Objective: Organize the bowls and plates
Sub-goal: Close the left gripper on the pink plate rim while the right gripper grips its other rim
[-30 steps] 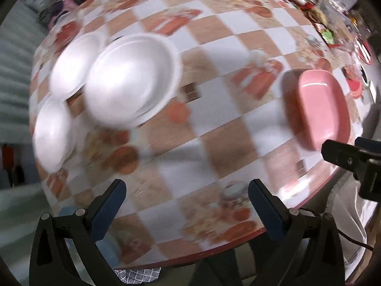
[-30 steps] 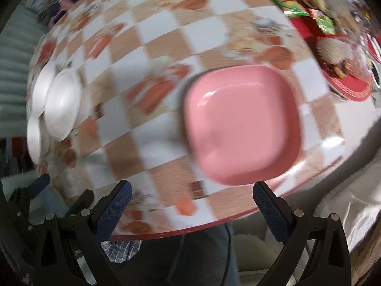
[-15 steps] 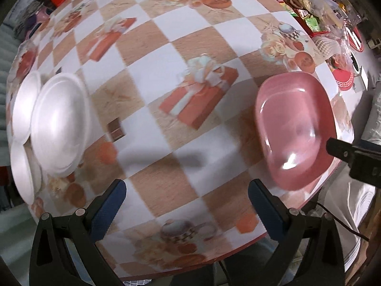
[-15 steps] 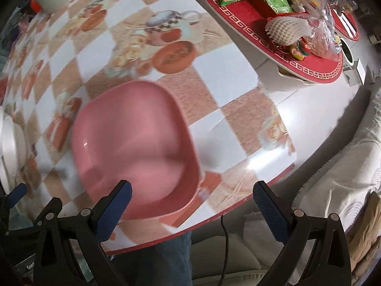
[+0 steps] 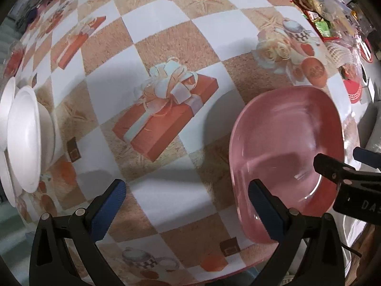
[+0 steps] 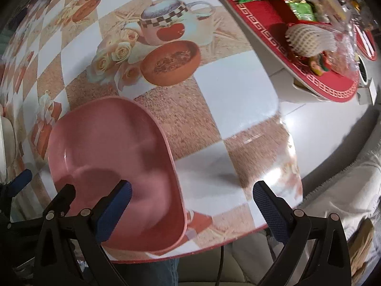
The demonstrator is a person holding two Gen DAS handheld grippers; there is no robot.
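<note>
A pink plate [image 5: 285,157], squarish with rounded corners and a raised rim, lies on the tabletop [image 5: 162,35] close to its near edge and toward its right-hand corner, on a checked cloth printed with gift boxes, teapots and roses. The left gripper [image 5: 185,205] hangs over the near edge of the tabletop with its jaws spread wide and nothing between them; its right blue-padded finger [image 5: 264,209] stands in front of the plate's left rim, though whether it touches the rim cannot be told. The right gripper [image 6: 190,212] is likewise wide open and holds nothing: in its own view its left finger [image 6: 114,212] lies over the plate's basin while its right finger is out over bare cloth, so the plate's right rim falls between the jaws, not clamped. In the left wrist view the right gripper's black finger tip reaches in over the plate from the right. A group of white bowls [image 5: 25,140] sits at the far left edge of the tabletop, well apart from the pink plate; the front one shows its round rim and side wall, with more white rims overlapping behind and below it. Beyond the tabletop's right edge stands a second table with a red mat [image 6: 333,88] carrying snack packets and a foam fruit net.
</note>
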